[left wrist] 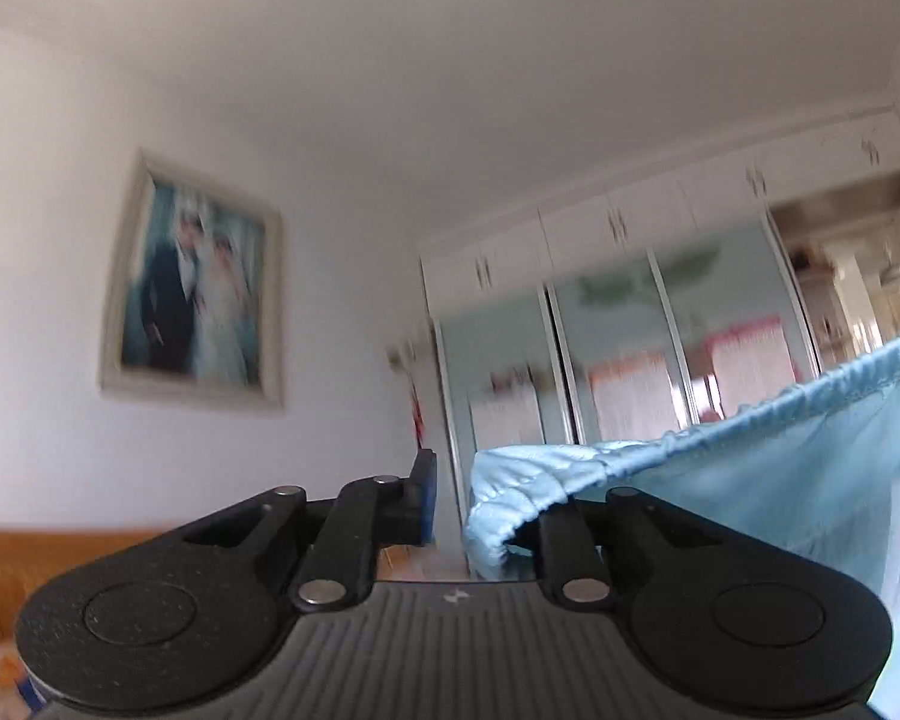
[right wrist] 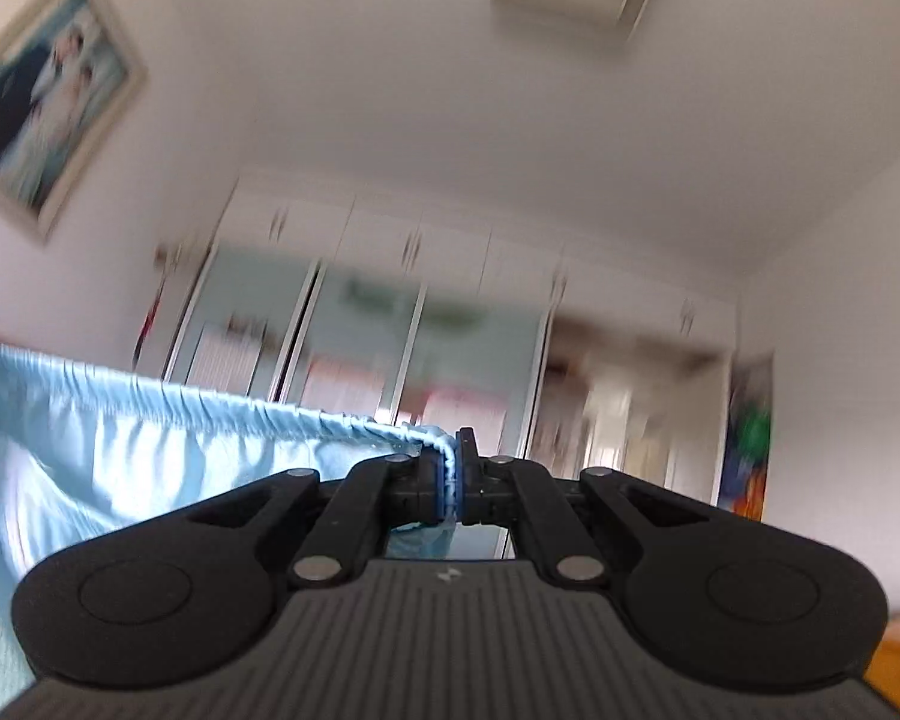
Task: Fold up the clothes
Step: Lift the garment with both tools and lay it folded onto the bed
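A light-blue satin garment (right wrist: 150, 444), its gathered elastic hem stretched roughly level between both grippers, hangs in mid-air before a blurred mirrored wardrobe (right wrist: 360, 348). The right gripper (right wrist: 457, 474) clamps the hem's end. The left gripper (left wrist: 450, 498) stands parted, its right finger buried under bunched cloth, so any hold there is unclear.

No readable text, label or number anywhere; both views are blurred
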### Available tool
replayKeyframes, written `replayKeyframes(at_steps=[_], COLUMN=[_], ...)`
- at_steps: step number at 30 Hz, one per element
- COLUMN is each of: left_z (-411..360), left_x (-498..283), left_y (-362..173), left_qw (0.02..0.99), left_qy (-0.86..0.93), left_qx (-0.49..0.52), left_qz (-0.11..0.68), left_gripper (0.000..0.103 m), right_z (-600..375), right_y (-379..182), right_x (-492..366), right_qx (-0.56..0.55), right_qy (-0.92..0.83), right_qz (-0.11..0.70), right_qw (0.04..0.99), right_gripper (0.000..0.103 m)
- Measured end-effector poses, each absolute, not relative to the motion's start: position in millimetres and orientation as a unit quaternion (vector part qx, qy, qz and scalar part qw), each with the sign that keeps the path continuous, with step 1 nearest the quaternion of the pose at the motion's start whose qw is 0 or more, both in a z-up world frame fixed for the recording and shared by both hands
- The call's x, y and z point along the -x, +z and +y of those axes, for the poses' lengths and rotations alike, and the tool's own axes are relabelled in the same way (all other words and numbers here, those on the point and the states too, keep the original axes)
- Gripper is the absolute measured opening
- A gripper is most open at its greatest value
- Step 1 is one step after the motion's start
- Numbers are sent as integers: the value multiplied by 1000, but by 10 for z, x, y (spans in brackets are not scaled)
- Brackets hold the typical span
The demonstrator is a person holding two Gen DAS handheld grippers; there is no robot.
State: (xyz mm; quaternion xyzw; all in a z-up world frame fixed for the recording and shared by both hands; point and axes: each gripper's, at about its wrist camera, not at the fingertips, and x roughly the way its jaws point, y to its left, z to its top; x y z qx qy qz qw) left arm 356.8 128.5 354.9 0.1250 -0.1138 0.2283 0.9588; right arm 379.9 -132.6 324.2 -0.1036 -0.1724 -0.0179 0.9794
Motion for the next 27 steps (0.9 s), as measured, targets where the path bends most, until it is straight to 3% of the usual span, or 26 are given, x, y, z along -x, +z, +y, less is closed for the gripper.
replayKeyframes(at_steps=[3,6,10,16,19,27], left_z=[1233,1197,1130,1215,1217,738], left_x=[-3109,-2654,-2037,-1448,-1318,-1150], left_y=[3235,2509,1174,-504,-733,-571], left_qw=[966,973,979,956,949,944], left_qy=[184,146,105,74,62,-11], left_qx=[-147,-163,-164,-158,-173,-229], left_qz=[-103,-68,52,236,255,237], left_gripper=[18,19,19,17,17,17], right_z=[-1530,-1611,-1599,-1649,-1653,-2096], right_y=[2941,2262,1132,-335,-602,-427], right_x=[-3360,-2755,-1895,-1057,-884,-1108], right_qx=[112,146,165,101,82,-7], right_qy=[12,41,59,53,43,-13], right_qz=[-172,-136,-53,129,168,151], right_qw=[979,979,983,985,981,988], right_gripper=[4,4,4,4,4,4])
